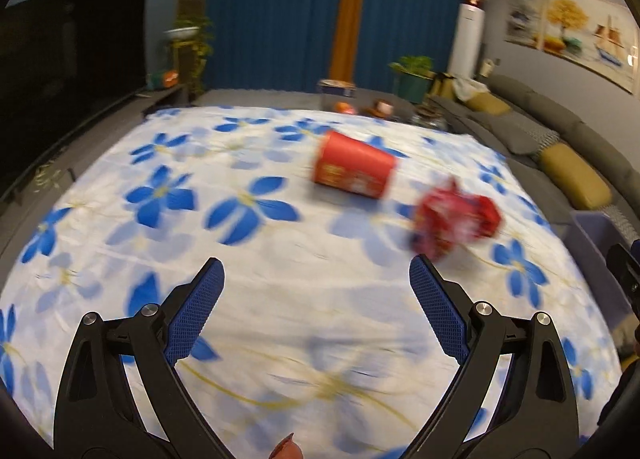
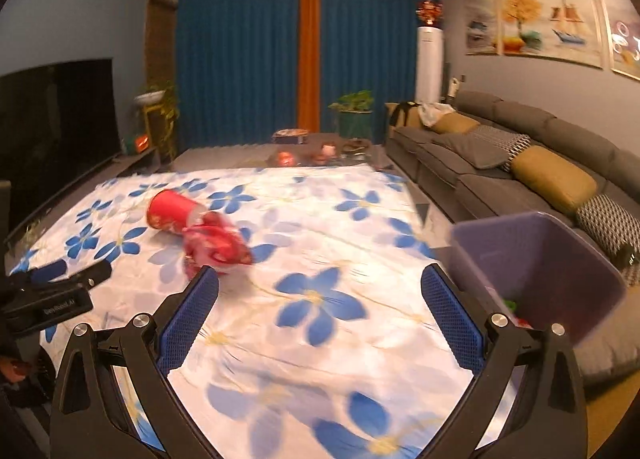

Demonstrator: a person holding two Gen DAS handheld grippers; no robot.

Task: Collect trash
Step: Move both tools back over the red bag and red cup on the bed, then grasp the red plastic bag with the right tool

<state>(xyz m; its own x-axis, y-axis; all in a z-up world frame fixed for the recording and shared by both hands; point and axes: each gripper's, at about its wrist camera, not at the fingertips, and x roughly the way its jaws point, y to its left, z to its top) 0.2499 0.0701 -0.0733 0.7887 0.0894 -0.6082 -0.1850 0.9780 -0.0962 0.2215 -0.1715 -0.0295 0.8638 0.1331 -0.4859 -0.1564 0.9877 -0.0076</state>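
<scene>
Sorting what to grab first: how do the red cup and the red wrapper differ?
The red cup keeps its round shape and lies on its side; the red wrapper is crumpled and shapeless. The cup lies farther from both grippers than the wrapper. Both are red and rest on the flowered cloth.

Both fisheye views are lit by warm, rather dim indoor light from the ceiling, with straight lines bending and dark corners toward the edges, and motion blur smears the flowered cloth (image 1: 256, 299) and the red cup (image 1: 352, 169) at 1 o'clock.
</scene>
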